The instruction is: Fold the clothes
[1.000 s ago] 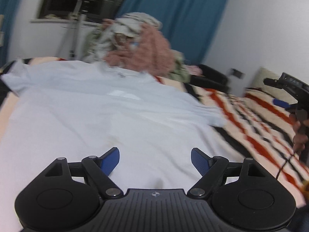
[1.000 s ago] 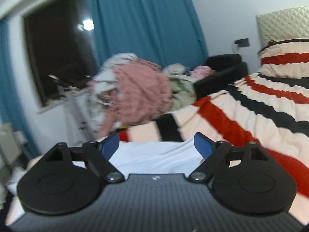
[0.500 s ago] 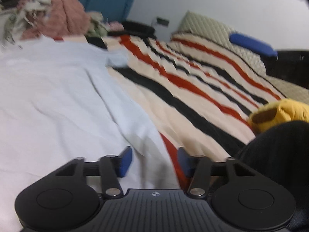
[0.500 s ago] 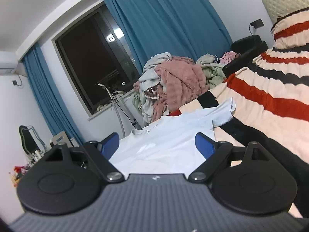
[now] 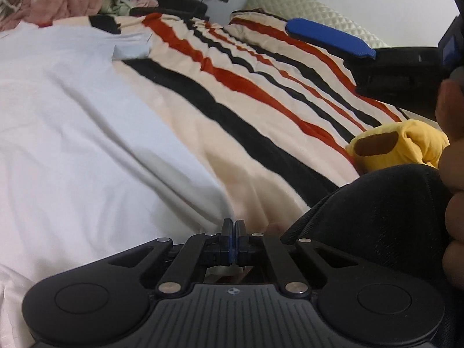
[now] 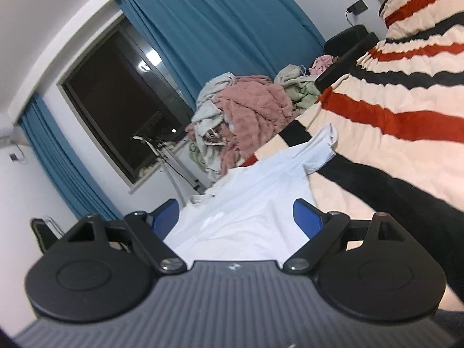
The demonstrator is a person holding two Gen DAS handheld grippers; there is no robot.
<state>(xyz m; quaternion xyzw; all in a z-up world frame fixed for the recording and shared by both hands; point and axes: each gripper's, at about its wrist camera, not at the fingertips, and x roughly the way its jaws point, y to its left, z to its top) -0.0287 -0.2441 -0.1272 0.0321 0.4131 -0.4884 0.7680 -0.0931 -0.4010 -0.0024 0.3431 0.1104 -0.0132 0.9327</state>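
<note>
While your left tongs [image 5: 231, 227] have pinched shut at the hem corner of the white shirt [image 5: 72, 133] since a second ago, your right tongs [image 6: 236, 214] hang wide open, gripping nothing. Only the left view shows the yellow garment [image 5: 397, 145] on the striped bed [image 5: 261, 92]; only the right shows the shirt's collar [image 6: 203, 198] and the clothes pile [image 6: 246, 116].

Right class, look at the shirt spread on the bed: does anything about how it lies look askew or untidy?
Yes. The white shirt has diagonal creases across its body, and its sleeve is folded at the cuff on the striped blanket. Behind it, a heap of clothes sits unfolded.
</note>
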